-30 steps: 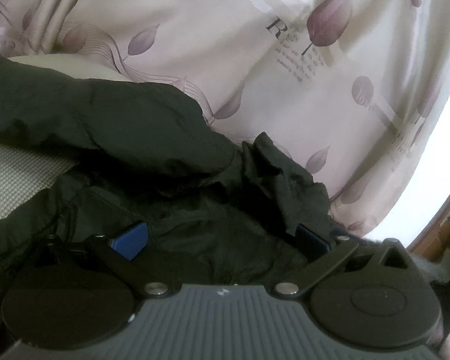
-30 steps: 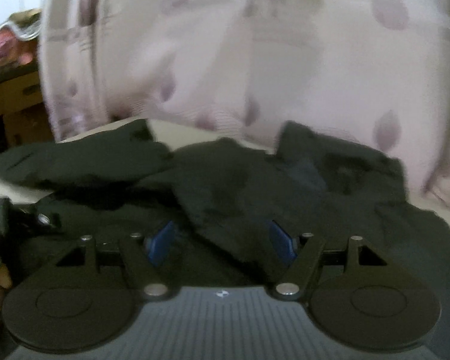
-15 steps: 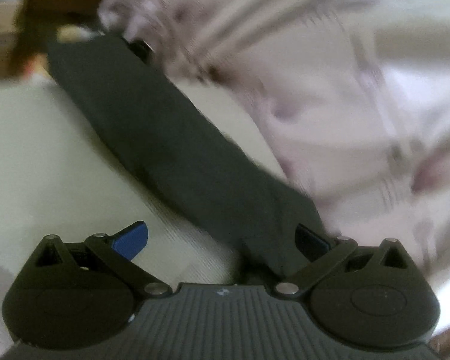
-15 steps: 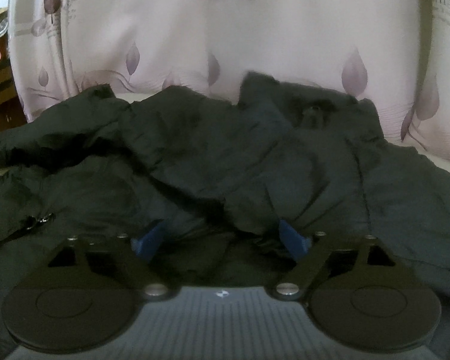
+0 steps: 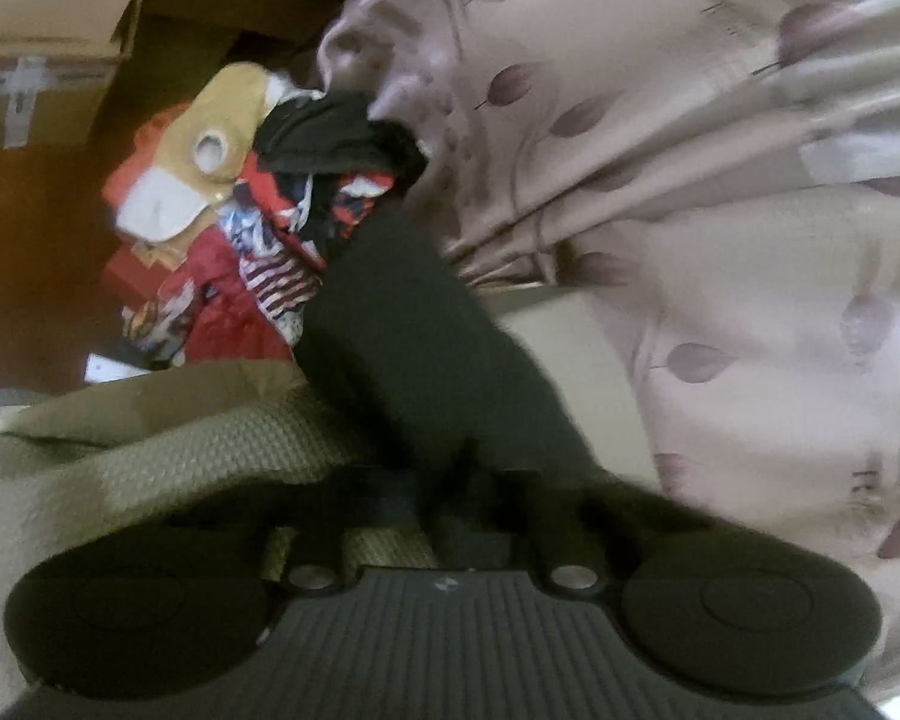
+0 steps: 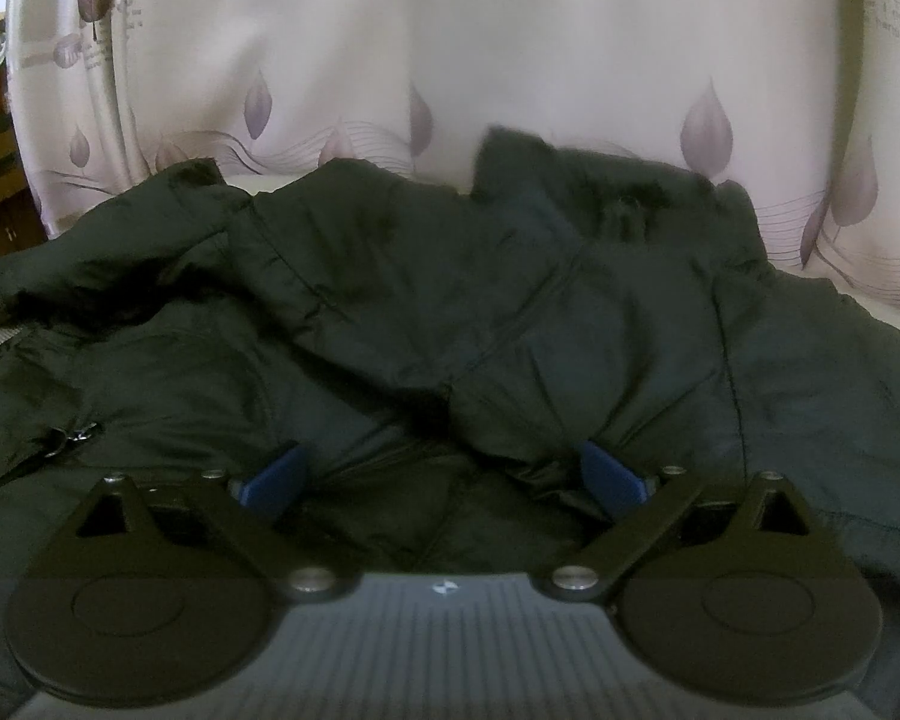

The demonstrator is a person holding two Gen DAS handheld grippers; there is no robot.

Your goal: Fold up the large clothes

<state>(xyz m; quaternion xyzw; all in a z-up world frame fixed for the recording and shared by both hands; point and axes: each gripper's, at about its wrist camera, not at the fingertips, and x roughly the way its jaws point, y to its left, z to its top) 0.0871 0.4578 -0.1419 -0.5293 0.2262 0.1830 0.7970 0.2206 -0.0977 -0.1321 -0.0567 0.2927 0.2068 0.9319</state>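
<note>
A large black padded jacket (image 6: 510, 300) lies spread and rumpled on a pale woven surface, collar toward the curtain. My right gripper (image 6: 444, 474) is open, its blue pads (image 6: 276, 471) resting low over the jacket's front. My left gripper (image 5: 444, 510) has its jaws closed together on the near end of a black sleeve (image 5: 414, 336), which stretches away toward the surface's edge.
A pale curtain with purple leaf print (image 5: 720, 180) hangs close behind. The beige woven cover (image 5: 168, 456) ends at an edge on the left. Beyond it, a heap of red, striped and tan clothes (image 5: 240, 210) lies on a brown floor near cardboard boxes (image 5: 42, 60).
My left gripper swung left from the jacket's body to the sleeve and closed on it. My right gripper moved slightly closer over the jacket and stayed open.
</note>
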